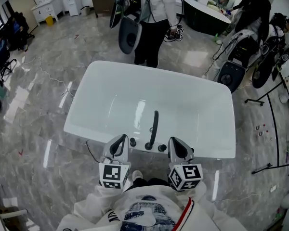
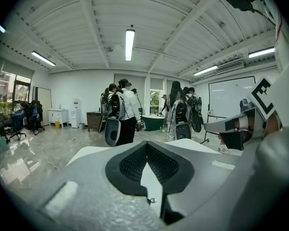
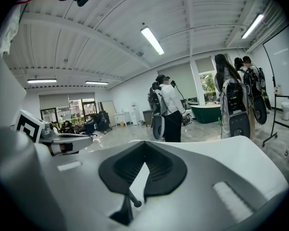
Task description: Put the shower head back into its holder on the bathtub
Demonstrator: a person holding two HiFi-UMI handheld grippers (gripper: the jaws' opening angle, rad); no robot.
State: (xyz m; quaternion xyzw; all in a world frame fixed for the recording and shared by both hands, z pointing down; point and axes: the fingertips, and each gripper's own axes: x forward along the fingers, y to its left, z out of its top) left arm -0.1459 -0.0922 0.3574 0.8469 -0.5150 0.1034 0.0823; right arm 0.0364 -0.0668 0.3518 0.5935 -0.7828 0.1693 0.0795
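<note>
Shower head (image 1: 154, 126) untouched, between left gripper (image 1: 120, 138), right gripper (image 1: 175, 140) (both closed)

We note a person in a white top (image 1: 154, 13) standing on the grey marble floor (image 1: 38, 105), a dark tub (image 1: 204, 16) behind them, and a white cabinet (image 1: 47, 7) at far left.

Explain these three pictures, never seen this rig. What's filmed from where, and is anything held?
No robot here: a person holds a hand tool, a gripper, in each hand. The head view looks down from their head camera at a white bathtub. A black shower head reaches from the black knobs on its near rim into the tub. The left gripper and right gripper sit just in front of that rim. The other two pictures come from a camera riding on each gripper, looking along its fingers. Both pairs of fingers are closed with nothing between them, so nothing is held.
</note>
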